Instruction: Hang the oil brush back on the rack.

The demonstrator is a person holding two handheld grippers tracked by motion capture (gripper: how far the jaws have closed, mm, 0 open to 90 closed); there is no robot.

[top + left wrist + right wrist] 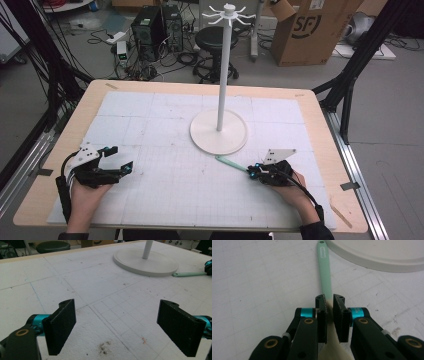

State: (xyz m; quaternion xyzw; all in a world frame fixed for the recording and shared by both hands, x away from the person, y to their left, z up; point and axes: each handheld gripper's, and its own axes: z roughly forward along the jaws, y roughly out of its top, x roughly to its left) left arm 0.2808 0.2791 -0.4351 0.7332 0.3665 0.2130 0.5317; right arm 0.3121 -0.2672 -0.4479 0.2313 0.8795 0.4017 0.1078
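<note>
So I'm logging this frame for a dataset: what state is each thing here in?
Left gripper: open, empty, low over the white foam mat.
Right gripper: shut on the mint-green spoon with cream bowl, which lies flat on the mat.
White hook stand with round base: upright, hooks bare.

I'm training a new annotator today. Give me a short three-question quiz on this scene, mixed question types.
1. True or false: the left gripper holds nothing.
2. What is the right gripper shut on? A) a cable B) the green-handled utensil C) the stand's pole
3. Fill in: the utensil's handle tip lies beside the round ____ of the white stand.

Key: 1 true; 2 B; 3 base.
</note>
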